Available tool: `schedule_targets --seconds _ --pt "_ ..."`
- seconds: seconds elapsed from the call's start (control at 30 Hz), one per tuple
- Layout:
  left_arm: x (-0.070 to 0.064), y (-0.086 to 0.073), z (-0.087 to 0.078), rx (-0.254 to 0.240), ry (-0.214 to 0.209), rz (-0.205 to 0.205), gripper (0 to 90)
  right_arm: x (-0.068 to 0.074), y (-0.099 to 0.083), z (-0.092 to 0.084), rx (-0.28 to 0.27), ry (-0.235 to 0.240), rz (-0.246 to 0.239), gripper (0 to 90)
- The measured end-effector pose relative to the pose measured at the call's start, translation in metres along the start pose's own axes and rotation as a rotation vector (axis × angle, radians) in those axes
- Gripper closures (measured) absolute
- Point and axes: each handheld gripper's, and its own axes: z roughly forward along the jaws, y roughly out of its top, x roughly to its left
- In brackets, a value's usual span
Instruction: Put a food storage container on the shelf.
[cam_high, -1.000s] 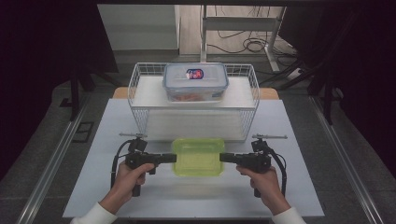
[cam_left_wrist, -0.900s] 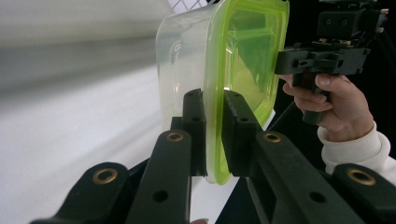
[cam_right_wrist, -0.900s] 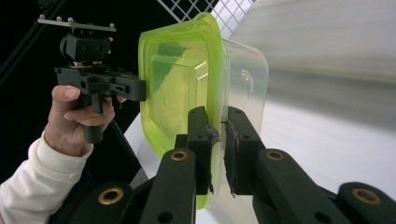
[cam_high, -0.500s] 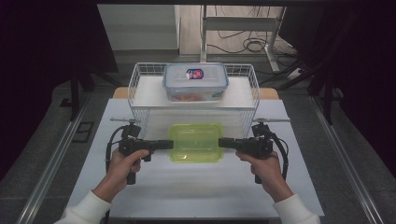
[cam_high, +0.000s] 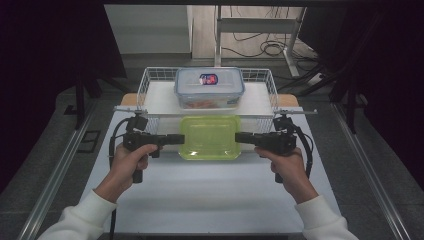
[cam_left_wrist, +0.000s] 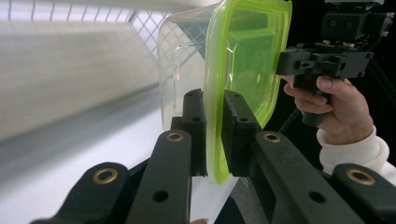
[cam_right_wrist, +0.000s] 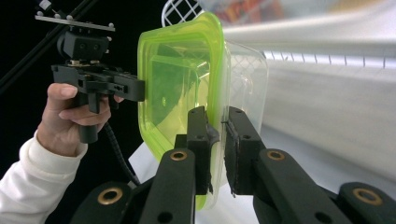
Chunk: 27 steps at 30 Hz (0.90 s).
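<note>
Count of things on and over the tabletop (cam_high: 210, 195)

Two lidded containers: one green-lidded container (cam_high: 209, 137) at centre, one clear-lidded container (cam_high: 209, 87) at 12 o'clock. One wire basket (cam_high: 150, 80), also at 12 o'clock. Two grippers: left gripper (cam_high: 181, 139) at 9 o'clock, right gripper (cam_high: 239, 137) at 3 o'clock, each with two black fingers (cam_left_wrist: 195, 122). Two hands, two white sleeves (cam_high: 75, 220).

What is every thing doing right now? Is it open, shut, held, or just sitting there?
Green-lidded container: lid on, held at both ends.
Left gripper: shut on its rim.
Right gripper: shut on its rim.
Blue-lidded container: closed, sitting in the basket.
Wire basket: resting on the table.
</note>
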Motion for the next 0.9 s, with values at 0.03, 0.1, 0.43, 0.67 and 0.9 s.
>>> schedule_targets --seconds 0.03,0.1,0.43,0.67,0.9 --pt "-0.003 0.005 -0.001 -0.004 0.001 0.005 81.5 0.001 0.003 -0.001 -0.003 0.002 -0.001 80.9" --pt "-0.007 0.013 -0.004 -0.007 0.007 0.019 81.5 0.003 0.011 -0.002 -0.016 0.002 -0.008 80.9" --pt "-0.020 0.045 -0.009 -0.018 0.010 0.057 81.5 0.007 0.040 -0.011 -0.050 0.016 -0.042 80.9" --pt "-0.022 0.067 -0.008 -0.025 0.003 0.058 81.5 0.006 0.063 -0.015 -0.054 0.015 -0.055 80.8" --pt "-0.020 0.092 -0.005 -0.025 -0.005 0.045 81.6 0.003 0.087 -0.019 -0.064 0.016 -0.061 80.8"
